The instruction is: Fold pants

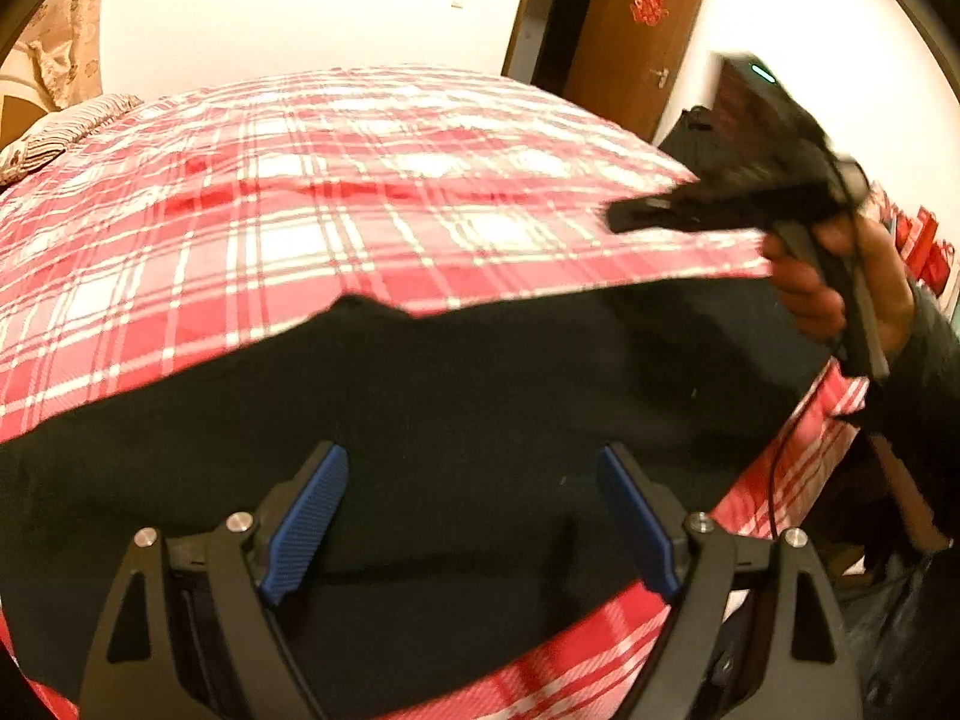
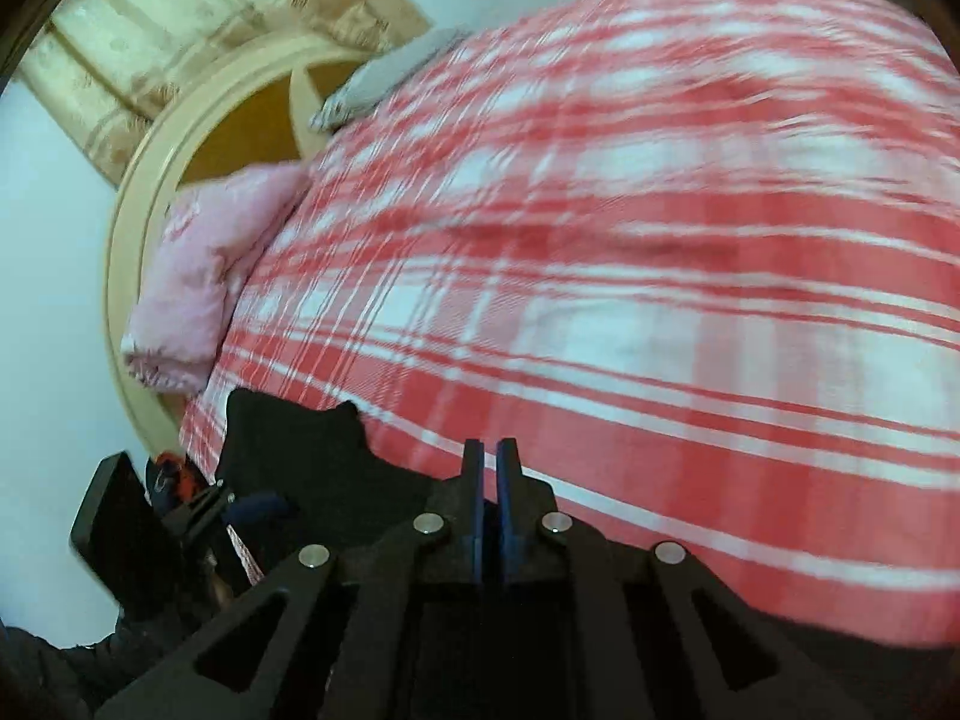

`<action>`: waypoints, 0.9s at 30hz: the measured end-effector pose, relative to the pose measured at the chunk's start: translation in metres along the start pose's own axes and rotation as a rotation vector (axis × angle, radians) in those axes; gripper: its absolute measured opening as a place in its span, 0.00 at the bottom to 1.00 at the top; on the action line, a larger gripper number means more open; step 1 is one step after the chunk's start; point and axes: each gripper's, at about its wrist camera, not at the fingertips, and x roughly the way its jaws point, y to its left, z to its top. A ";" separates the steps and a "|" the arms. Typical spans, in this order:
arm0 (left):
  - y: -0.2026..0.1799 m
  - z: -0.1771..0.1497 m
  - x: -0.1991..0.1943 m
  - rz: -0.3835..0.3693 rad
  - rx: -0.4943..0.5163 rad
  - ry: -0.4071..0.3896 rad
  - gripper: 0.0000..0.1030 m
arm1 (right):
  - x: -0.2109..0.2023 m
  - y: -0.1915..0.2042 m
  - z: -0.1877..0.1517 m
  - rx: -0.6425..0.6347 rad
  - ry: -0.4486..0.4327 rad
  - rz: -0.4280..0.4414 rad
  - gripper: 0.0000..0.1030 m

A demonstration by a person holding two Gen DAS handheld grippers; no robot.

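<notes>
Black pants lie flat across lower half of left wrist frame, on the near edge of the bed. Left claw hovers over them, blue pads spread wide, nothing between. Right claw pads nearly together, nothing visibly gripped; motion-blurred. One red plaid sheet covers the bed. Two pillows upper left: pink, grey. One brown door upper right.

A home bedroom. A bed under a red-and-white plaid sheet fills the room, with a pink pillow against a rounded headboard at the left. A brown wooden door with a red paper ornament stands open at the far right
</notes>
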 end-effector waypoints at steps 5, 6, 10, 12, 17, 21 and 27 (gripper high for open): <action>-0.010 0.006 0.017 -0.032 0.010 0.023 0.85 | -0.101 -0.060 -0.035 0.120 -0.166 -0.082 0.64; -0.015 0.008 0.019 -0.029 0.022 0.024 0.85 | -0.117 -0.070 -0.041 0.136 -0.186 -0.100 0.64; -0.030 0.012 0.027 -0.013 0.071 0.025 0.85 | -0.191 -0.121 -0.078 0.268 -0.270 -0.218 0.64; -0.038 0.007 0.027 -0.024 0.070 0.034 0.85 | -0.232 -0.149 -0.101 0.346 -0.321 -0.314 0.64; -0.056 0.007 0.031 -0.032 0.100 0.050 0.85 | -0.301 -0.190 -0.145 0.438 -0.406 -0.491 0.64; -0.067 0.010 0.032 -0.032 0.125 0.055 0.85 | -0.324 -0.208 -0.166 0.468 -0.423 -0.536 0.64; -0.075 0.011 0.036 -0.019 0.132 0.069 0.85 | -0.319 -0.229 -0.174 0.477 -0.387 -0.535 0.52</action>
